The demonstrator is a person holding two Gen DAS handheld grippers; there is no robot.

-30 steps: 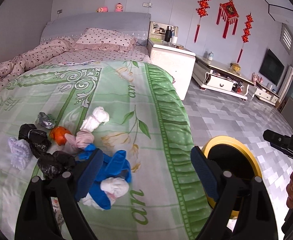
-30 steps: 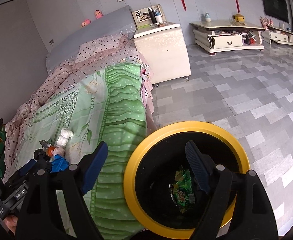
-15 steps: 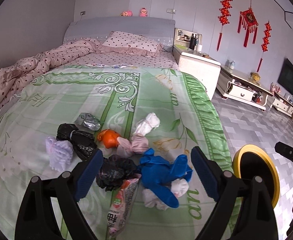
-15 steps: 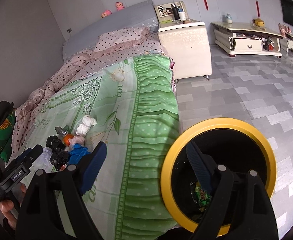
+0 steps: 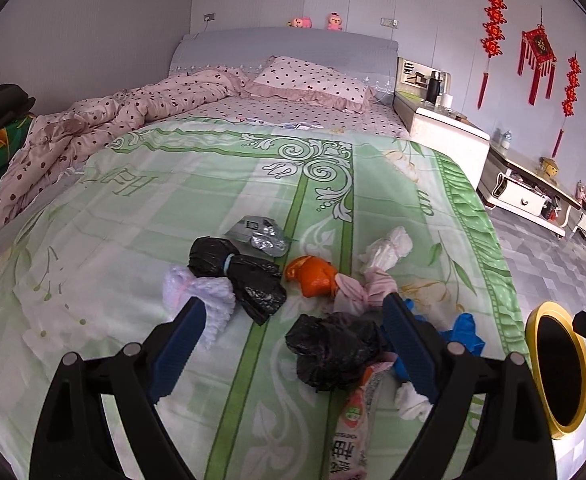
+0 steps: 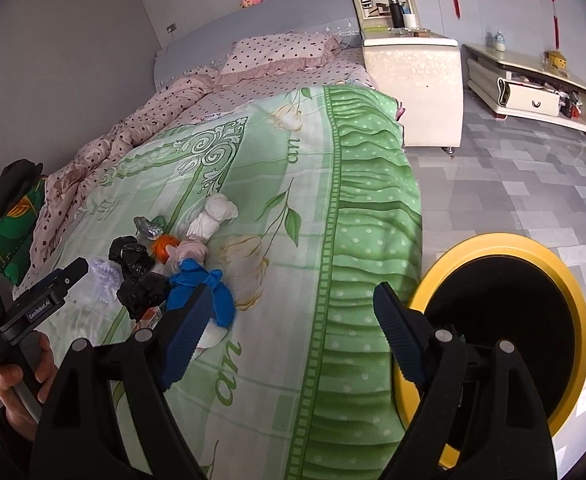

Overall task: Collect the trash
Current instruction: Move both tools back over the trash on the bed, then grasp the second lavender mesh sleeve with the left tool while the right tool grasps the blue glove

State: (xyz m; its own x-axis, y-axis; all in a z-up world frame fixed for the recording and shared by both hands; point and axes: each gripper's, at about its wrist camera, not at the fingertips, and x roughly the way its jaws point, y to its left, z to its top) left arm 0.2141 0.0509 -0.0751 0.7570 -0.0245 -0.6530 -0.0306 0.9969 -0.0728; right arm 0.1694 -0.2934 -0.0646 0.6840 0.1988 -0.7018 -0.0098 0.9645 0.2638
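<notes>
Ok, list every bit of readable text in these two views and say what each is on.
"GenRobot.AI": black body of the left gripper, in the right wrist view.
"an": green floral bedspread, near its edge.
Pink snack wrapper: print too blurred to read.
Red hanging wall ornament: character unreadable.

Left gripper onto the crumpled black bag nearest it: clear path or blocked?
Probably clear. The left gripper is open and empty, the crumpled black bag lies just ahead between its fingers, uncovered on top. The snack wrapper and blue glove crowd its near side, so it may snag those.
</notes>
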